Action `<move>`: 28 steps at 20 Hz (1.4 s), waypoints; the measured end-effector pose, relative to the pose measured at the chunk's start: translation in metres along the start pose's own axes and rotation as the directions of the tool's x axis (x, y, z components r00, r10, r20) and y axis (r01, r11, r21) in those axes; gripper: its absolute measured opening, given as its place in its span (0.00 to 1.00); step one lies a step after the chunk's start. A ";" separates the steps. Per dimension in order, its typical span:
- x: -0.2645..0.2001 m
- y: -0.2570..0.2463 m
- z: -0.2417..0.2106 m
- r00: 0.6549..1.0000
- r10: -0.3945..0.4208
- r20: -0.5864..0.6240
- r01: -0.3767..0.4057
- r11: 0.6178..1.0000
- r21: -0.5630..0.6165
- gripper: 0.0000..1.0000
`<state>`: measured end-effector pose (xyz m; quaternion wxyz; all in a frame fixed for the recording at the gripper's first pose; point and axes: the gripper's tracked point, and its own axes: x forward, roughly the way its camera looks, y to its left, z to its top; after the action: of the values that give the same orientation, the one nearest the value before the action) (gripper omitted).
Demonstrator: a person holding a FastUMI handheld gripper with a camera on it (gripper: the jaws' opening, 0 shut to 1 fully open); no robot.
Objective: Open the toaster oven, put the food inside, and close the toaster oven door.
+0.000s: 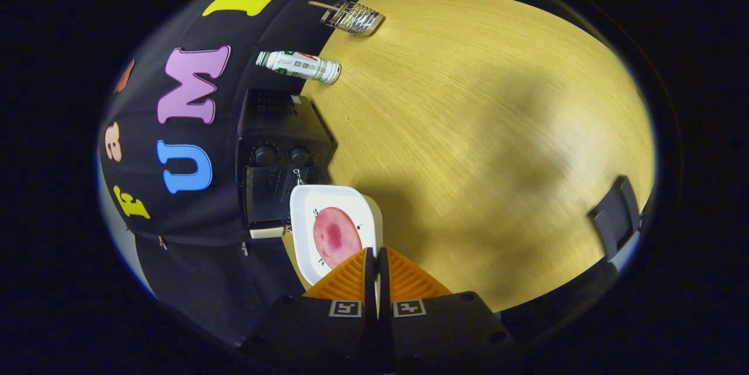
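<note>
One plate [304, 211] with food [336, 236] sits clamped in the gripper [375, 258], just before the toaster oven [275, 152].

Gripper [375, 253] jaws pinching white plate [304, 217] rim, pink food [336, 237] on it, toaster oven [275, 152] beyond

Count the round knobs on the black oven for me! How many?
2. Both knobs sit side by side on the toaster oven front, beyond the white plate: one, the other. The tool is shut on the plate's rim.

Hides the near rim of the white plate [327, 205] behind the hand-held gripper [376, 261]; bottle [298, 66] label too small to read.
</note>
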<state>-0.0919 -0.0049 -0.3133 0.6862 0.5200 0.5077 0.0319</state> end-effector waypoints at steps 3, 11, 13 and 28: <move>0.011 0.030 -0.030 0.999 0.006 0.053 -0.009 0.999 0.048 0.05; 0.075 0.113 -0.063 0.980 -0.008 0.200 -0.034 0.978 0.208 0.05; 0.095 0.123 -0.060 0.969 -0.046 0.244 -0.021 0.964 0.265 0.05; 0.198 0.187 -0.036 0.917 -0.114 0.381 -0.072 0.894 0.442 0.05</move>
<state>0.0680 0.2184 -0.3033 0.6370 0.6535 0.3570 -0.1995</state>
